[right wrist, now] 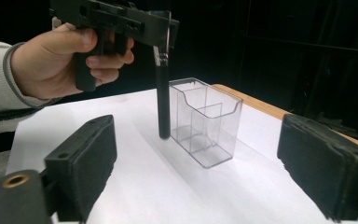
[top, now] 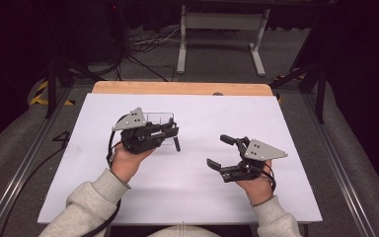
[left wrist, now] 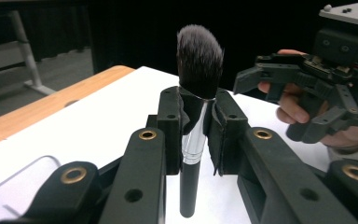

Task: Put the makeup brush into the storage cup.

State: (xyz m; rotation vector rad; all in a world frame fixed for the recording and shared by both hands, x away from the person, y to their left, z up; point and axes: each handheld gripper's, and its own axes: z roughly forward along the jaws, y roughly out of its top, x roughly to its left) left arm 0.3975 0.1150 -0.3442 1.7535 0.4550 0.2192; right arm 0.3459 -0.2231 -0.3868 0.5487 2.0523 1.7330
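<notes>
My left gripper (left wrist: pixel 196 126) is clamped on the brush (left wrist: pixel 196 93), its pads pinching the silver ferrule. The bristles stand above the jaws and the black handle hangs below them, clear of the table (top: pixel 187 182). From the right gripper view I see the brush upright, with its handle end just beside the near wall of the clear box (right wrist: pixel 206 122) and outside it. The box stands open-topped on the white sheet, with inner dividers.

My right gripper (top: pixel 220 150) has its jaws spread wide, with nothing between them. It sits apart from the left one, to its right and nearer me, and its pads frame the box and brush from a distance.

In the high view, the box lies just behind my left gripper, towards the far wooden edge (top: pixel 177 88). Bare table lies on every side: a wide stretch between the grippers and the near edge, and more out to the right edge.
</notes>
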